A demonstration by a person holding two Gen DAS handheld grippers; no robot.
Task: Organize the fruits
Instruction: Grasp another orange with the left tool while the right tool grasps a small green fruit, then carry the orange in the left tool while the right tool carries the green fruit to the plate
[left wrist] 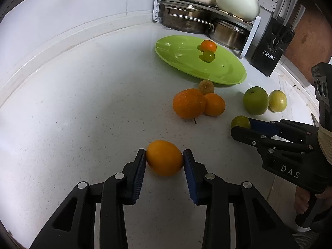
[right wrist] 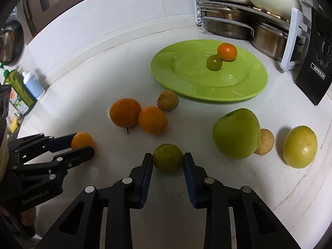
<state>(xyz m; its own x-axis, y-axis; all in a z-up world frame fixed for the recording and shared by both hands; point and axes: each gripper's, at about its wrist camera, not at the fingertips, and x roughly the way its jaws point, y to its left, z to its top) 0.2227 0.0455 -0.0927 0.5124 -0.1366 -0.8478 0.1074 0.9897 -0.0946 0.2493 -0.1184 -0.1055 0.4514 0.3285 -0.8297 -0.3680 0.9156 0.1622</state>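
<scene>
Only the right wrist view showed a tan fruit (right wrist: 265, 142) behind the green apple (right wrist: 236, 133). Left tongs (left wrist: 164, 159) clamped an orange fruit (left wrist: 164, 157), right tongs (right wrist: 168, 160) a green fruit (right wrist: 168, 157), both on the bench (right wrist: 103, 78), short of the green plate (right wrist: 164, 72)

both grippers are matte black plastic with silver round screws and blue ribbed pads. the right gripper (left wrist: 240, 124) carries white "das" lettering; the left gripper (right wrist: 83, 145) reads "genrobot.ai". a beige cuff shows at the wrist.
</scene>
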